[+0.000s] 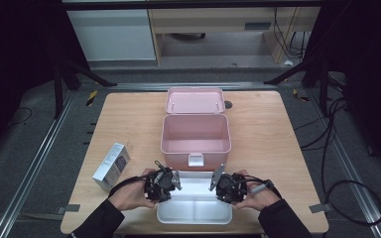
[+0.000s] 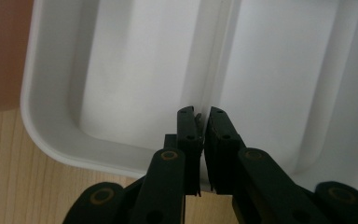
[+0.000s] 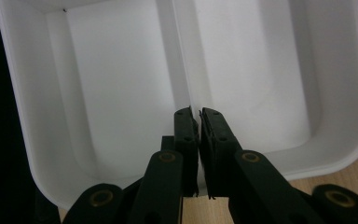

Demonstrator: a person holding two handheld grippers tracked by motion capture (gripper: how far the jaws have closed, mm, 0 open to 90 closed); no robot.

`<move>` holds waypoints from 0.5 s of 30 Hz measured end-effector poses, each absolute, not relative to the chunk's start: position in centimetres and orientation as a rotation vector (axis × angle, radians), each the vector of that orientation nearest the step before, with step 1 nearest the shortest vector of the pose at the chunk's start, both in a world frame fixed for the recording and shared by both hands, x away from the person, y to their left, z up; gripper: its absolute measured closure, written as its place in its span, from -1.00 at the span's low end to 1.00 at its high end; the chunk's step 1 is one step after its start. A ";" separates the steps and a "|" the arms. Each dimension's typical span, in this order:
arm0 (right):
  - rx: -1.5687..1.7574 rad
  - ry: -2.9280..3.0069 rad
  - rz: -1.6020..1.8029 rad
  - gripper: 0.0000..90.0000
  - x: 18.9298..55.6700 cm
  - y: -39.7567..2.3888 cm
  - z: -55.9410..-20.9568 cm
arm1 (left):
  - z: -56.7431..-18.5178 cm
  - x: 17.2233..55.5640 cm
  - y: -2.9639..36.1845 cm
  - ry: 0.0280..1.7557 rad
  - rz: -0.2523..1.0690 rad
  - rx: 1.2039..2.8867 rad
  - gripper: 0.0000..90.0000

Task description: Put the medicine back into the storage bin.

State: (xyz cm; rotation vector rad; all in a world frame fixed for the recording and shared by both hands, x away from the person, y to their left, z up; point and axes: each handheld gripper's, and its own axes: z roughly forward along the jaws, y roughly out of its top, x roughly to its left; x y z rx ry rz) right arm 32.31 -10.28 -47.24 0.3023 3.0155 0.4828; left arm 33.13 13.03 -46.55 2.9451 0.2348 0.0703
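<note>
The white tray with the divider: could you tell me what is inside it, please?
Both compartments of the white tray look bare. Each shut claw, left claw and right claw, grips an end wall, hiding a small strip of it.

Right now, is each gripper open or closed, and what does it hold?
Left gripper: jaws closed on the white tray rim.
Right gripper: jaws closed on the tray rim too.

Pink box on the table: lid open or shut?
Open. The pink box has its lid folded back flat behind it, and its inside shows bare.
</note>
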 end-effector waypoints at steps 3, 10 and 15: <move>0.317 3.016 0.488 0.89 32.5 -10.4 -47.8 | -47.3 33.4 12.9 0.234 0.064 2.950 0.87; 0.362 3.016 0.485 0.82 32.6 -10.4 -48.0 | -47.6 33.3 13.0 0.249 0.080 2.945 0.69; 0.434 2.955 0.630 0.55 32.8 -11.3 -46.5 | -45.8 33.2 14.0 0.321 0.115 2.840 0.50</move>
